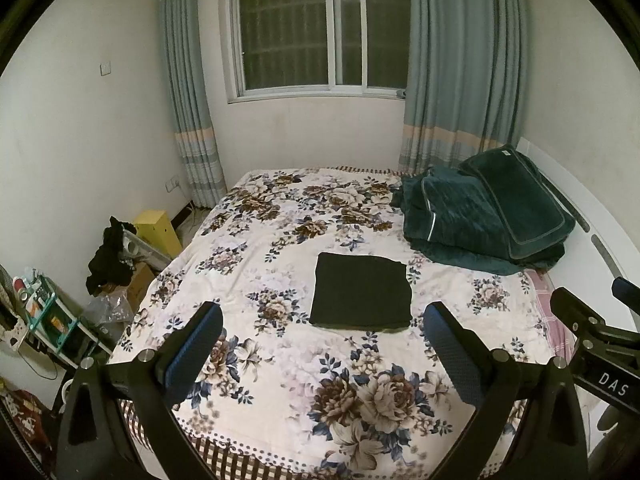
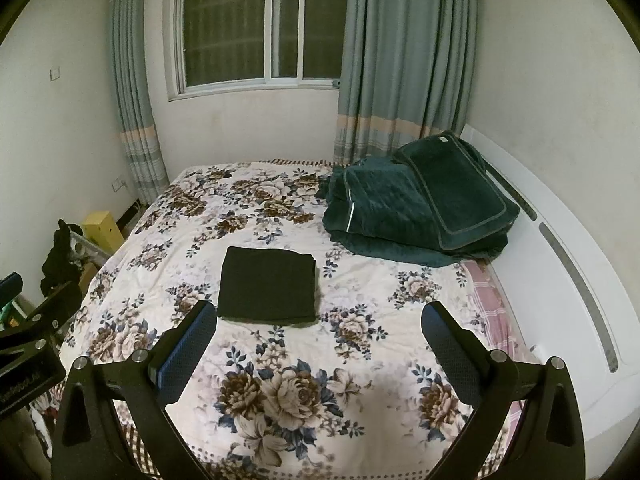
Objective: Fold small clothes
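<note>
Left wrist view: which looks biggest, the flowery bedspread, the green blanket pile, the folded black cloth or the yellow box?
1. Flowery bedspread
2. Green blanket pile
3. Folded black cloth
4. Yellow box

The box is partly hidden and sits off to the side, so its true size is unsure.

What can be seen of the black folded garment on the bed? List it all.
The black folded garment is a flat, roughly square stack of dark, matte cloth, with layered edges showing along its near side and right corner. It looks neatly folded, with no sleeves or loose parts sticking out. It lies flat near the middle of the floral bedspread, clear of the dark green bedding piled to its right. Only the bedspread touches it; both open tongs, left and right, are held short of it.
</note>
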A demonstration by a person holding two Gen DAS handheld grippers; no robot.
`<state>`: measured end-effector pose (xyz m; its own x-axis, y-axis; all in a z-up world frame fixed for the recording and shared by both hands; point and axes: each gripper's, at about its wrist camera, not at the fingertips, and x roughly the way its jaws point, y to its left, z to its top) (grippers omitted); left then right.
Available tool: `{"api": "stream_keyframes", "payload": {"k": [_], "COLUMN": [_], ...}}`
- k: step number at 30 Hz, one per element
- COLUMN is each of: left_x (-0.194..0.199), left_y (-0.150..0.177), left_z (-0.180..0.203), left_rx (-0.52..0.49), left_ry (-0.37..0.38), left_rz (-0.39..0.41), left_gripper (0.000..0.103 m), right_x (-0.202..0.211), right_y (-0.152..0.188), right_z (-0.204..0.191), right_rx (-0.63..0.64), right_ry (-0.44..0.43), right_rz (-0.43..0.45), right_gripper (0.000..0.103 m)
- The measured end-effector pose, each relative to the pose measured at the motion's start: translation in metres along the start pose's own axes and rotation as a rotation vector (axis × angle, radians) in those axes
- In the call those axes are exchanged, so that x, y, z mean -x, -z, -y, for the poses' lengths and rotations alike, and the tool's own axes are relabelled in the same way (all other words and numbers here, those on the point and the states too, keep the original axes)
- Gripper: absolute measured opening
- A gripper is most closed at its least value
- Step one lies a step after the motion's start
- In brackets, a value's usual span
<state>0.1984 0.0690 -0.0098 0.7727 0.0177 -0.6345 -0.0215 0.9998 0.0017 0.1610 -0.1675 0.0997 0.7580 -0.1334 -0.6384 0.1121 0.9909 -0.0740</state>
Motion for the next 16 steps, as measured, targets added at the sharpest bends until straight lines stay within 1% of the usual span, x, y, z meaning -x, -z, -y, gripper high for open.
{"api": "stream_keyframes", "payload": {"k": [16], "left_x": [0.0006], "left_y": [-0.0020], "left_z": [0.0011], "left_rx": [0.000], "left_ry": [-0.002], "left_rz": [0.006], "left_gripper": [0.103], "right_x": [0.0022], "right_y": [0.0024], "right_z": [-0.0008], "right_rx": [-0.002], "right_ry": [0.003], "right_rz": [0.002], "right_gripper": [0.103]}}
